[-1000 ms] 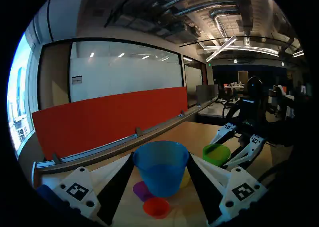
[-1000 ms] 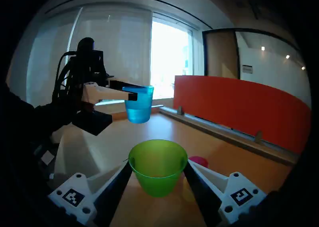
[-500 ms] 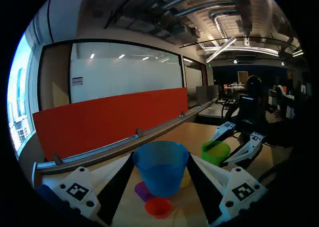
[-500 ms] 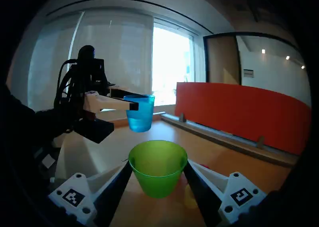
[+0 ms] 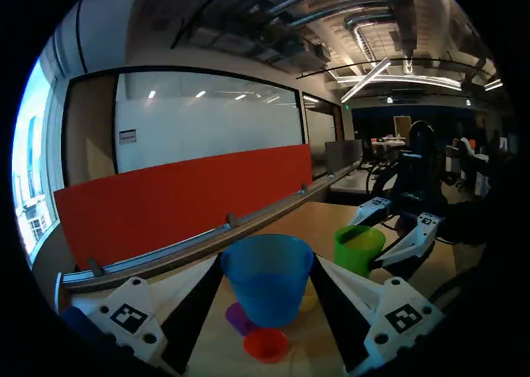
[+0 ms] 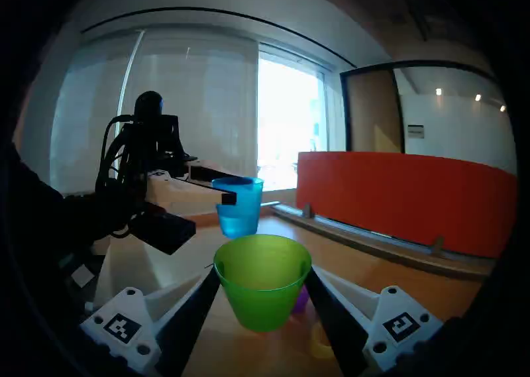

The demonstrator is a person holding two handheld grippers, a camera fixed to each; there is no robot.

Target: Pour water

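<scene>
Squeezing a blue cup (image 5: 267,281) tight between both fingers of the left gripper (image 5: 267,271), up in the air over the table (image 5: 318,221). Squeezing a green cup (image 6: 262,281) the same way in the right gripper (image 6: 262,274), looking lifted too. Standing both cups straight up and down, mouths pointing at the ceiling, nothing tipping yet. In the right gripper view, hanging the blue cup just ahead and a bit left of the green one, a little higher than its rim, near but not touching. Probably carrying water in the blue cup, going by its darker lower half. Next, likely needing to bring the blue rim over the green mouth, then leaning it that way. Spilling between them looking like the danger.
</scene>
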